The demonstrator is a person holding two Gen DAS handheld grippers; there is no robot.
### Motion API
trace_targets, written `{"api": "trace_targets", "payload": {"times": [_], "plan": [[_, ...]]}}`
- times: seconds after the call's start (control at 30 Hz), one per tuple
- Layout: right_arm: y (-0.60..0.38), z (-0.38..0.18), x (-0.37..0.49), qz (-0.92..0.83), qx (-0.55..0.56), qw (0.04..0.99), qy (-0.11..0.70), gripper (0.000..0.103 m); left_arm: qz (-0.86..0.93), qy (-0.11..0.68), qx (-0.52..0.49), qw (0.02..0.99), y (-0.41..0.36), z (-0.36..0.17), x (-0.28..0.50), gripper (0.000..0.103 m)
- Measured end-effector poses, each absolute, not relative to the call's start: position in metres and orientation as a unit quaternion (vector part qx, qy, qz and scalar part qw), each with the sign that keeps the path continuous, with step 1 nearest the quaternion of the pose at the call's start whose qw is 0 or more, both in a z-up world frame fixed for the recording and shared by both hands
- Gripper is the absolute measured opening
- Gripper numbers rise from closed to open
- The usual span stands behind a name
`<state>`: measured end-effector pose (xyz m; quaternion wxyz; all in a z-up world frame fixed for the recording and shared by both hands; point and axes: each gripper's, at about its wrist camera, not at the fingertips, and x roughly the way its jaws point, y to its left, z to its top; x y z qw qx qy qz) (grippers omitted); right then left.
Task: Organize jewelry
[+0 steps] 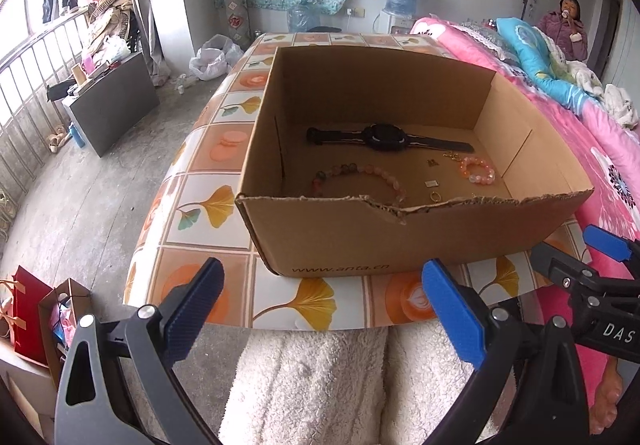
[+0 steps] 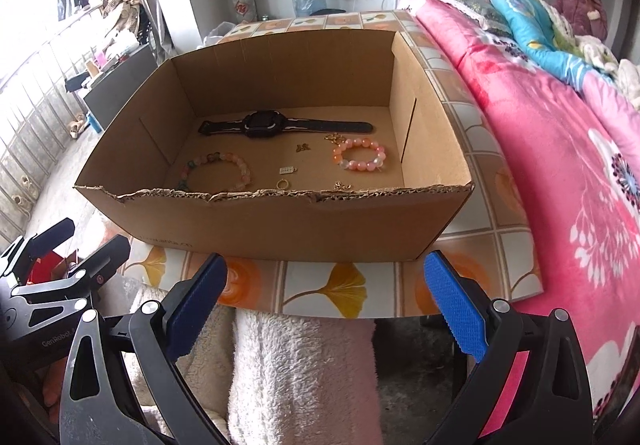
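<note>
Both tools, left and right, spread wide, empty, short of the jewelry box.

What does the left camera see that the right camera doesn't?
Only the left wrist view shows the red paper bag on the floor and the box's printed web address clearly. Only the right wrist view shows the small gold piece by the near wall. Both show the cardboard box, black watch, two bead bracelets and gold ring.

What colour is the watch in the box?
The watch is black with a black strap, clearest in the right wrist view.
</note>
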<state>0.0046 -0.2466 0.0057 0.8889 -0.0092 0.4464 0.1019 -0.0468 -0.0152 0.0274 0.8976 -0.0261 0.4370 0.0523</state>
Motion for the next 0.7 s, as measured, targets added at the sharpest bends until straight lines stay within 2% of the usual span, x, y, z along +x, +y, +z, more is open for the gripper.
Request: {"api": "trace_targets", "payload": {"times": [0.7], "plan": [[-0.251, -0.013, 0.020, 0.117, -0.006, 0.876, 0.467, 0.095, 0.078, 0.472, -0.021, 0.878, -0.030, 0.021, -0.025, 0.097]]}}
